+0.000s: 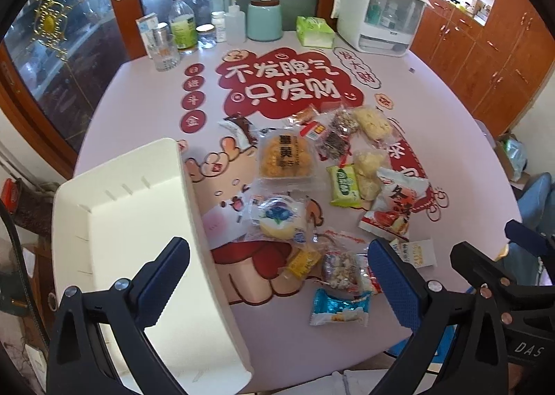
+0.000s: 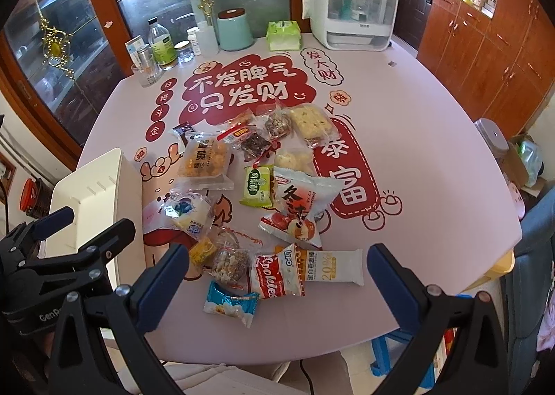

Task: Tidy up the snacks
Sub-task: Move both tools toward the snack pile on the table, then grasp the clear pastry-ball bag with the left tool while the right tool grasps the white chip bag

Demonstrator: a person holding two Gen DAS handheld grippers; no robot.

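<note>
The left gripper (image 1: 277, 277) stands with its jaws wide apart, empty, its left finger over the white bin (image 1: 138, 221). The right gripper (image 2: 277, 277) is likewise spread and empty. Just ahead between its fingers lie a blue packet (image 2: 230, 303) and a cookies packet (image 2: 277, 273); the other snacks (image 2: 256, 169) lie scattered farther ahead on the pink table (image 2: 416, 187).
</note>
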